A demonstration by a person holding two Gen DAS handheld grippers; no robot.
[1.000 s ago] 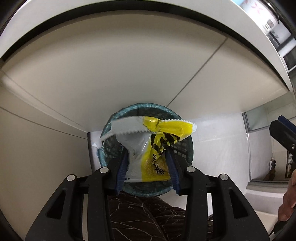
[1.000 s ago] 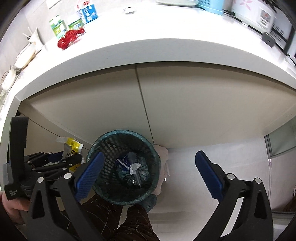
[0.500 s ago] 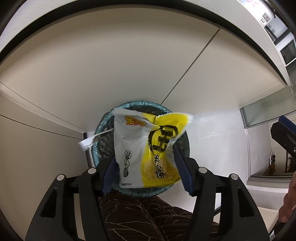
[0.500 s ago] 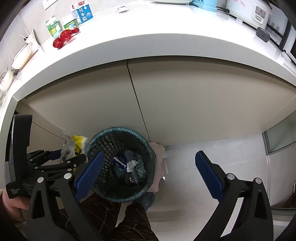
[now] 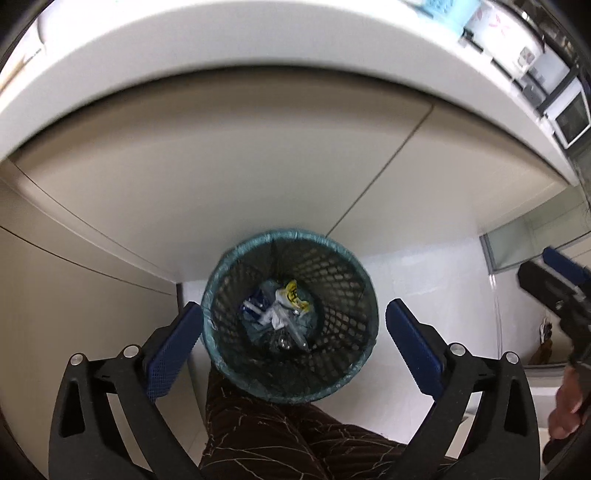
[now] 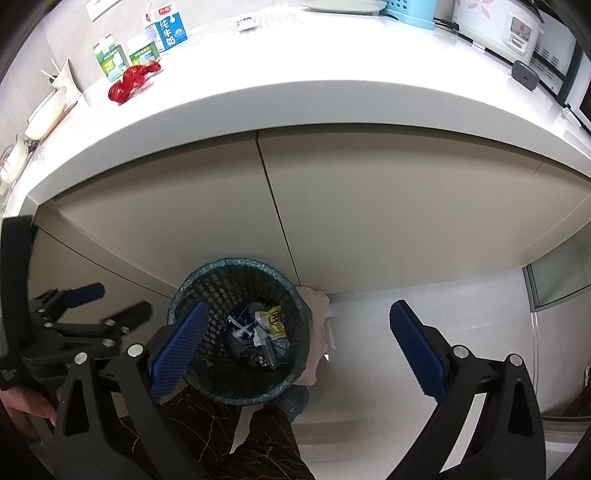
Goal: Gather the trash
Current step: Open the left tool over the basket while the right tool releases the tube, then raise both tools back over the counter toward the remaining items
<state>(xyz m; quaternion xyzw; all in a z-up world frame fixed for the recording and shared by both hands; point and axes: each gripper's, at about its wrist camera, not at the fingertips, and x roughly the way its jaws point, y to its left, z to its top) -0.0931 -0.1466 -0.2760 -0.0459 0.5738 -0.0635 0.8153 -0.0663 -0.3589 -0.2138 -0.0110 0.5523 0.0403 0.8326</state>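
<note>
A dark mesh bin with a teal liner [image 5: 221, 295] [image 6: 184, 291] stands on the floor against the beige cabinets. The yellow and silver snack wrapper [image 5: 292, 295] [image 6: 272, 320] lies inside on other trash. My left gripper [image 5: 291, 343] is open and empty, hanging above the bin; it also shows at the left of the right wrist view [image 6: 110, 306]. My right gripper [image 6: 295, 345] is open and empty above the bin's right side; it appears at the right edge of the left wrist view [image 5: 554, 273]. A red wrapper [image 6: 131, 80] lies on the white counter.
On the counter [image 6: 295, 74] stand a milk carton [image 6: 166, 31], green boxes [image 6: 110, 59], a blue basket [image 6: 410, 9] and a rice cooker [image 6: 498, 26]. A pinkish cloth [image 6: 316, 328] lies beside the bin. The person's patterned trouser legs [image 5: 280, 439] are below.
My left gripper opened and the snack wrapper dropped from its fingers into the bin. Both views have risen, showing more of the counter.
</note>
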